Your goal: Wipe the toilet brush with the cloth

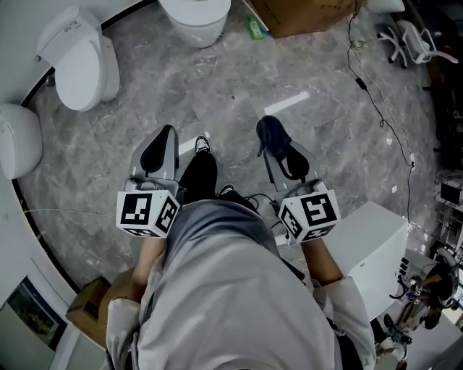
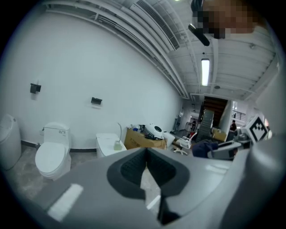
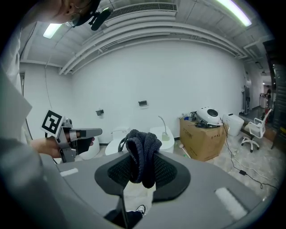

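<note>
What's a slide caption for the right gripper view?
Right gripper shut on dark cloth, toilets along white wall beyond.

The place reads as a lab or test hall fitted out as a washroom. White ceramic toilets stand on a grey marble-patterned floor — yet a brown cardboard box, a trailing black cable, a white swivel chair and a long ceiling strip light share the room.
</note>
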Motion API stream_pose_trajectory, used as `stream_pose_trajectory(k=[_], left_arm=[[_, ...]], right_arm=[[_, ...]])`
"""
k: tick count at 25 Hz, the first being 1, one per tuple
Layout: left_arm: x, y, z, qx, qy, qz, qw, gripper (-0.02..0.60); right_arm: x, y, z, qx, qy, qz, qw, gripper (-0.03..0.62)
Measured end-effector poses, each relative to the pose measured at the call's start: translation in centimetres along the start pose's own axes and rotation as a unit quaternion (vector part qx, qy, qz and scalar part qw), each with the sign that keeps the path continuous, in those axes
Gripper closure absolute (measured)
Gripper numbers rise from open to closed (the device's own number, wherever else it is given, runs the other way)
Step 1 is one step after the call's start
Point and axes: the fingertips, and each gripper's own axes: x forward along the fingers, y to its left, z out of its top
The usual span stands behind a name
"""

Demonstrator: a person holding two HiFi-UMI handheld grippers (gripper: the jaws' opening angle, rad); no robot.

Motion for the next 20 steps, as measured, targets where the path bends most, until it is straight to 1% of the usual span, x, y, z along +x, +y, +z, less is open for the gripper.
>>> stream_pose_trajectory(k=[6,11,15,20], left_arm=[[4.5,3.1,2.8,-0.013,-0.013,-0.019,0.9997,0.581],[7.0,6.0,5.1,-0.015,-0.026,-0.031,0.9991,0.581],[8.1,7.7,6.2,-0.016,-0.033,-0.033,0.9988,0.581],[9.1,9.1,7.1,-0.012,-0.035,-0.027,0.9989,0.581]], right_arm=[[5.2,0.2,3.3,0.026,-0.002,-0.002,1.000,0.496],[9.0,1.1,5.4,0.025,-0.001,0.006,1.000,0.496],[11.3,1.2,6.7,0.025,-0.002,0.010,1.000,0.496],[13.3,1.2,7.8,0.024,0.004,0.019,1.000,0.496]])
